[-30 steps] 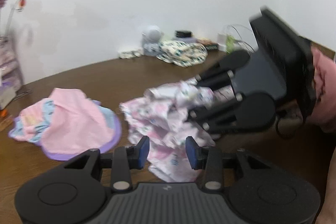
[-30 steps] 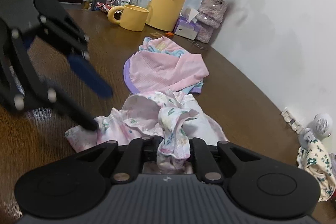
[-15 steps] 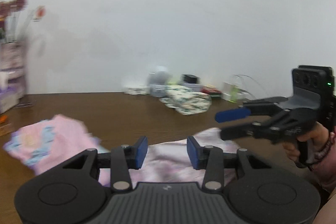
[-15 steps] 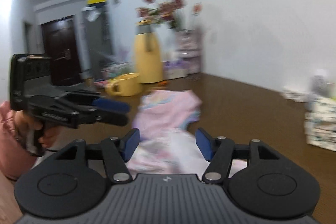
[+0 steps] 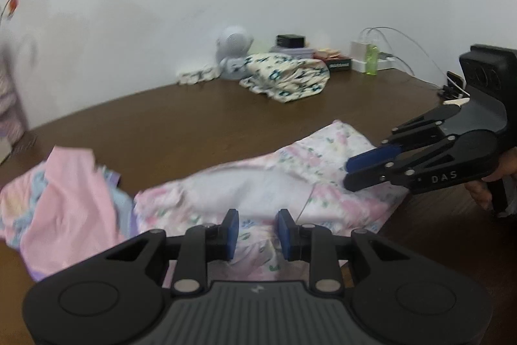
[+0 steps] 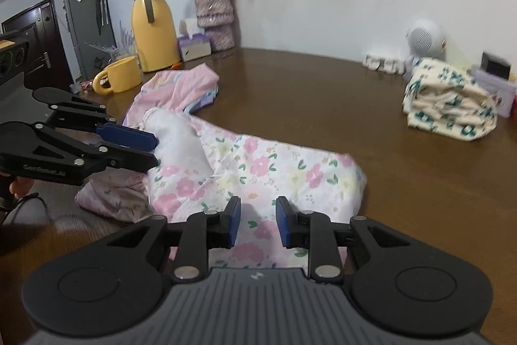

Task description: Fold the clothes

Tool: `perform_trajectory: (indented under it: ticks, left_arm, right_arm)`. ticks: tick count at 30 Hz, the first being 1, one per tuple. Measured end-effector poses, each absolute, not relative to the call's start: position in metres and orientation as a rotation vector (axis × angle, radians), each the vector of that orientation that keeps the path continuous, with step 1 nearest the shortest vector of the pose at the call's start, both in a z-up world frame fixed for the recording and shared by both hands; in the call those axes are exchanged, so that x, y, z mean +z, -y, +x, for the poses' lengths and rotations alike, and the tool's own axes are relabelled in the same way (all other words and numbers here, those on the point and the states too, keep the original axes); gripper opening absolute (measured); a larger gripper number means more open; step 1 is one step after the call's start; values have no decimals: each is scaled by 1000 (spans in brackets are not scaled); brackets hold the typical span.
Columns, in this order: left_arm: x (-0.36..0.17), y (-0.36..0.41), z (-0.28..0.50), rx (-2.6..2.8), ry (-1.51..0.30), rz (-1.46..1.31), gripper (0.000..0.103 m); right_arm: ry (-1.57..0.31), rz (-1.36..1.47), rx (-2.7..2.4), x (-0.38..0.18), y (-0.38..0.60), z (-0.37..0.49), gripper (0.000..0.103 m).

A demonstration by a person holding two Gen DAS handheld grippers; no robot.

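on a brown wooden table [image 6: 290, 80], a pink garment [image 5: 64, 209] lies crumpled at the left, touching a floral-print garment [image 6: 258, 164] spread out at the centre. the left gripper [image 5: 257, 228] and right gripper [image 6: 257, 223] hover over it, jaws apart and empty. a folded cream patterned cloth [image 6: 449, 105] sits well apart at the far right.
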State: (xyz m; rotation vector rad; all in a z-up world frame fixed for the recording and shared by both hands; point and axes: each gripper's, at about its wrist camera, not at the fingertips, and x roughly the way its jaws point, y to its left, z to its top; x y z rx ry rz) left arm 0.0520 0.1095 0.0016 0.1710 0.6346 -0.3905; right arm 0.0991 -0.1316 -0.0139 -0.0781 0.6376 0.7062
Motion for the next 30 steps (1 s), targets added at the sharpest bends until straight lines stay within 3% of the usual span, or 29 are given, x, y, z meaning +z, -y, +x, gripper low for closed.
perform_trajectory:
  ticks: [9, 25, 27, 28, 30]
  left_arm:
    - [24, -136, 55, -376, -602, 88, 31]
    - [29, -142, 104, -683, -608, 191, 28]
    - [30, -139, 105, -713, -603, 202, 14]
    - [31, -137, 106, -715, -610, 198, 0]
    - [33, -136, 106, -710, -625, 181, 1]
  right_arm:
    - [-629, -5, 738, -12, 145, 102, 25]
    - [-658, 1, 751, -19, 139, 103, 28]
    - [-662, -2, 754, -19, 138, 103, 28]
    - [-663, -2, 755, -19, 138, 103, 28]
    - [-664, -2, 755, -19, 138, 103, 28]
